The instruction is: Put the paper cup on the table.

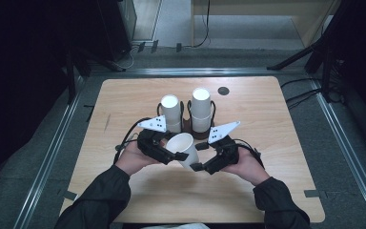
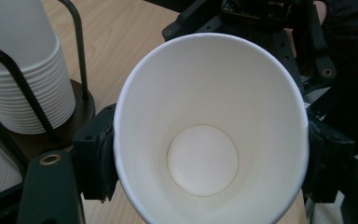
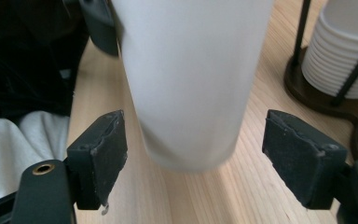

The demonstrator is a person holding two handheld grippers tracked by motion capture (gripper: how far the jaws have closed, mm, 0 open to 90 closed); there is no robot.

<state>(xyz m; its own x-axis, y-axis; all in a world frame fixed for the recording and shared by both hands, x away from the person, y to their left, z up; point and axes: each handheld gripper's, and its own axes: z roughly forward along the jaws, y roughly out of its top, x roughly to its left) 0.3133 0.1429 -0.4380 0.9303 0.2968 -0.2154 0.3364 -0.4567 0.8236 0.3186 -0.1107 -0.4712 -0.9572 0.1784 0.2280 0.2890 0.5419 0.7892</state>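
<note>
The left hand-held gripper [image 1: 177,156] grasps a white paper cup [image 1: 183,148] near its rim, one pad pressed against each side of the wall. In the left gripper view the cup [image 2: 205,140] sits squarely between the jaws with its open mouth facing the camera and its round bottom visible inside.

The right hand-held gripper [image 1: 196,166] is released: its jaws stand wide on either side of the cup's lower end, and in the right gripper view a clear gap shows between each pad and the cup [image 3: 191,79], which hangs just above the table [image 3: 214,191].

Beyond both hand-held grippers, farther from the person, a dark wire holder [image 1: 188,125] stands on the table [image 1: 276,143] carrying two stacks of white cups [image 1: 171,112], side by side. The nearer stack [image 2: 23,79] sits just left of the left gripper's jaws in its own view.
</note>
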